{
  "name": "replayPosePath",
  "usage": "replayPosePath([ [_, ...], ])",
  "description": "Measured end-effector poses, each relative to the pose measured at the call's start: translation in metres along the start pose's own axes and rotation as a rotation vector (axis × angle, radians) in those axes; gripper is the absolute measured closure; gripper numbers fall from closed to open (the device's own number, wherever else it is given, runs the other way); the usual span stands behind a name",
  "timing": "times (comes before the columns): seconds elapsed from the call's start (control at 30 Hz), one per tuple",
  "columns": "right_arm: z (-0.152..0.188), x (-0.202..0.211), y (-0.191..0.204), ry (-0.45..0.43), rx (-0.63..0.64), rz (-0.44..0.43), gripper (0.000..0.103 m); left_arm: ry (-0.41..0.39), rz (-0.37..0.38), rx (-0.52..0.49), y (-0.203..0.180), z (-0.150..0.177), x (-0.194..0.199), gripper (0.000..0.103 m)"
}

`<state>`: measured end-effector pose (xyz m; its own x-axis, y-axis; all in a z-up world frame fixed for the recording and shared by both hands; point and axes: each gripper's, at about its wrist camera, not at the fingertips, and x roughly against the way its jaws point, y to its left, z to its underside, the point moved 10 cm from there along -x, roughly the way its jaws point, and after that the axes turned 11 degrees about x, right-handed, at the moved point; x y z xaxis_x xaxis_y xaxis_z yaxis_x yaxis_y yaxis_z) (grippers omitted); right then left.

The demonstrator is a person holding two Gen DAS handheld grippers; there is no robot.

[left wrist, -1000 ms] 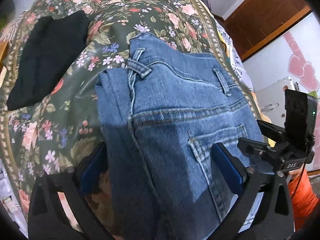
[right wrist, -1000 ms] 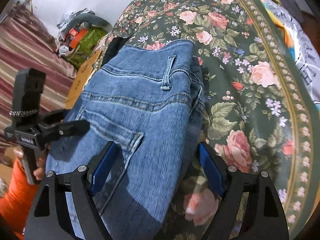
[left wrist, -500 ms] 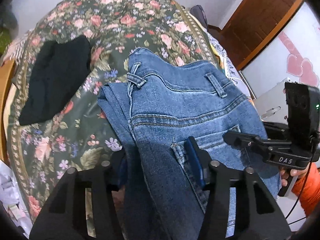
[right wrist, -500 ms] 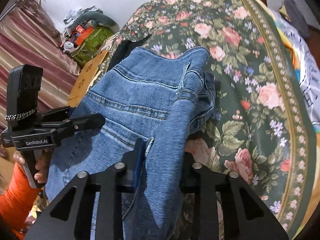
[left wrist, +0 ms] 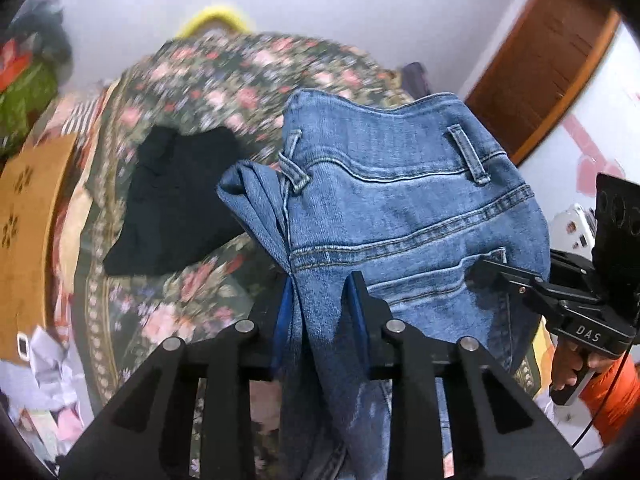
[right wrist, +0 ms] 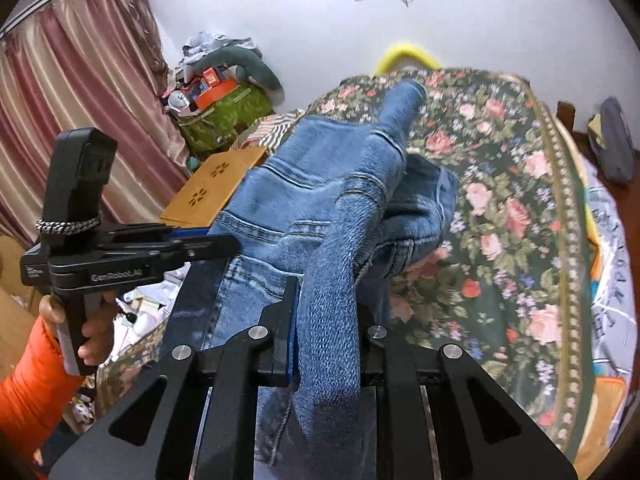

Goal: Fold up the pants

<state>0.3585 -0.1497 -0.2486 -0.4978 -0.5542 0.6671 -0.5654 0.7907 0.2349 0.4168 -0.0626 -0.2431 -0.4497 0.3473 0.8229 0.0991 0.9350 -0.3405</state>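
Blue jeans point(left wrist: 400, 208) hang lifted above the floral bedspread point(left wrist: 224, 68), waistband end up and away from me. My left gripper point(left wrist: 320, 308) is still closing, its blue pads pinching a bunched fold at the jeans' left edge. On the opposite side, my right gripper point(right wrist: 326, 320) is also closing, clamped on a bunched fold of the jeans point(right wrist: 320, 208). The right gripper point(left wrist: 520, 284) shows at the right of the left wrist view. In the right wrist view the left gripper point(right wrist: 208, 246) is at the left, a hand in an orange sleeve holding it.
A black folded garment point(left wrist: 172, 200) lies on the bedspread left of the jeans. A wooden board point(right wrist: 216, 188) sits at the bed's left side, with piled bags point(right wrist: 224, 92) and a curtain point(right wrist: 80, 100) behind. A brown door point(left wrist: 536, 72) stands at the right.
Both grippers went from wide open around the jeans' edges to pinched on bunched denim. Both hands rose, lifting the jeans off the bedspread, and the views tilted up toward the wall.
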Motion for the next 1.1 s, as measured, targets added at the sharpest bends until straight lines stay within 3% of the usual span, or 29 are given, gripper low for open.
replayPosePath([
  [0.1, 0.010, -0.030, -0.008, 0.065, -0.041, -0.009, 0.088, 0.044, 0.000, 0.026, 0.020, 0.006, -0.015, 0.075],
  [0.2, 0.023, -0.054, -0.023, 0.133, -0.062, 0.040, 0.083, 0.048, -0.038, 0.022, 0.032, 0.014, -0.023, 0.072],
  [0.33, 0.039, -0.058, -0.036, 0.209, -0.040, 0.038, 0.072, 0.046, -0.067, 0.033, 0.040, 0.017, -0.030, 0.040],
  [0.4, 0.042, -0.053, -0.040, 0.226, -0.029, 0.045, 0.057, 0.051, -0.065, 0.030, 0.041, 0.018, -0.034, 0.034],
  [0.47, 0.044, -0.046, -0.049, 0.221, -0.014, 0.080, 0.034, 0.073, -0.059, 0.032, 0.038, 0.021, -0.040, 0.025],
  [0.53, 0.049, -0.043, -0.054, 0.221, -0.026, 0.068, 0.027, 0.094, -0.044, 0.039, 0.034, 0.025, -0.047, 0.012],
  [0.7, 0.075, -0.058, -0.060, 0.284, -0.101, -0.038, 0.027, 0.193, -0.077, 0.027, 0.034, 0.043, -0.077, 0.007],
  [0.8, 0.082, -0.068, -0.050, 0.293, -0.148, -0.149, 0.027, 0.236, -0.045, 0.083, 0.039, 0.045, -0.089, 0.002],
  [0.9, 0.079, -0.075, -0.041, 0.279, -0.144, -0.198, 0.027, 0.285, -0.009, 0.118, 0.040, 0.047, -0.103, 0.001],
  [1.0, 0.075, -0.080, -0.031, 0.271, -0.162, -0.271, 0.045, 0.300, 0.015, 0.128, 0.036, 0.048, -0.114, 0.002],
  [1.03, 0.074, -0.081, -0.028, 0.269, -0.174, -0.291, 0.054, 0.294, 0.019, 0.122, 0.034, 0.047, -0.115, 0.007],
  [1.1, 0.072, -0.080, -0.027, 0.254, -0.166, -0.291, 0.059, 0.272, 0.036, 0.113, 0.028, 0.044, -0.111, 0.019],
])
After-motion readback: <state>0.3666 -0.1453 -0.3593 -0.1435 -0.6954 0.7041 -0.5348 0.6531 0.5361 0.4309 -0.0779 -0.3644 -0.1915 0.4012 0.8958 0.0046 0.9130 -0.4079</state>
